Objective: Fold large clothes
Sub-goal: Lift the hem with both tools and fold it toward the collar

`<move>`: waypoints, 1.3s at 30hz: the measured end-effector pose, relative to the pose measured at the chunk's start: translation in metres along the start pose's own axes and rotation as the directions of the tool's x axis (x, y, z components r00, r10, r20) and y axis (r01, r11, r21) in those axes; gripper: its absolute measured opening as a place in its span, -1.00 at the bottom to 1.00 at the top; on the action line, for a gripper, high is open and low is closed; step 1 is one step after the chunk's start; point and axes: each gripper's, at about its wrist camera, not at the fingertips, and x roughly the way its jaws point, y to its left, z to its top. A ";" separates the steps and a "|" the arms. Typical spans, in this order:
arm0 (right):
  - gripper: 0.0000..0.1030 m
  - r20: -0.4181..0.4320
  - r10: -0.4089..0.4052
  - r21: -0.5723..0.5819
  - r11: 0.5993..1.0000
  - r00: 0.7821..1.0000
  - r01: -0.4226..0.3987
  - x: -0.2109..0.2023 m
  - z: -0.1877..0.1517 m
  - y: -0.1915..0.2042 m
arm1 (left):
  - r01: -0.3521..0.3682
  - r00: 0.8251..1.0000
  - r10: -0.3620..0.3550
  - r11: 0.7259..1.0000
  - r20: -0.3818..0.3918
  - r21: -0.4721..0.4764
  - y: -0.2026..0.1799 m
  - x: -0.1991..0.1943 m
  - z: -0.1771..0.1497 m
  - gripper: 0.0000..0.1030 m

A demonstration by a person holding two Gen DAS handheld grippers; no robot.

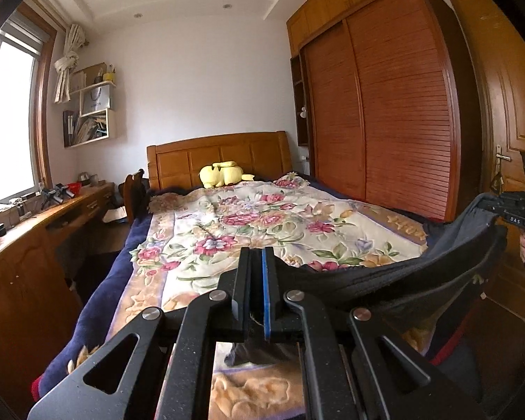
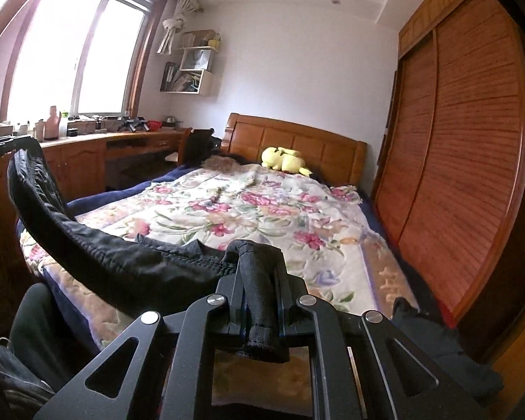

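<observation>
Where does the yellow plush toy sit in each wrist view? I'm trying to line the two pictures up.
Left wrist view: yellow plush toy lies just left of centre, against the wooden headboard.
Right wrist view: yellow plush toy lies right of centre, against that headboard.
Shared landmark: the headboard behind the floral blanket.

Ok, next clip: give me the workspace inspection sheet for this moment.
Surface: bed with floral quilt, wrinkled.
Job's things: dark garment held stretched above the bed's foot between both grippers.
Clutter: yellow plush toy by the headboard; another dark piece at the bed's right corner.
Grippers: left gripper shut on the garment's edge; right gripper shut on bunched fabric.
Cables: nothing seen.
Surroundings: wardrobe, window, cluttered desk.
</observation>
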 end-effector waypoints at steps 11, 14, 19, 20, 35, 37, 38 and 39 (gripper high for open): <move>-0.79 -0.145 0.022 0.012 1.000 0.989 -0.020 0.156 -0.012 0.008 | -0.069 0.982 0.067 0.998 -0.177 -0.008 0.024 0.151 -0.035 -0.89; -0.79 -0.168 0.018 0.044 0.999 0.986 -0.011 0.209 -0.011 0.001 | -0.104 0.971 0.100 0.995 -0.216 -0.008 0.035 0.197 -0.042 -0.89; -0.79 -0.233 0.005 0.045 0.999 0.972 0.005 0.288 -0.002 -0.002 | -0.123 0.951 0.118 0.992 -0.284 0.000 0.053 0.261 -0.055 -0.89; -0.79 -0.245 0.018 0.047 0.999 0.969 -0.006 0.304 0.001 -0.001 | -0.118 0.948 0.118 0.993 -0.296 0.015 0.056 0.272 -0.055 -0.89; -0.76 -0.383 -0.032 0.028 0.999 0.923 0.046 0.445 0.016 0.014 | -0.186 0.895 0.200 0.980 -0.400 0.072 0.079 0.392 -0.062 -0.89; -0.76 -0.396 -0.023 0.045 0.998 0.918 0.045 0.457 0.014 0.013 | -0.182 0.892 0.193 0.981 -0.408 0.065 0.080 0.398 -0.062 -0.89; -0.75 -0.402 -0.020 0.054 0.997 0.915 0.046 0.459 0.015 0.013 | -0.177 0.892 0.183 0.983 -0.412 0.054 0.081 0.398 -0.063 -0.88; -0.74 -0.405 -0.020 0.058 0.997 0.914 0.048 0.462 0.015 0.011 | -0.170 0.891 0.172 0.985 -0.420 0.043 0.082 0.398 -0.064 -0.88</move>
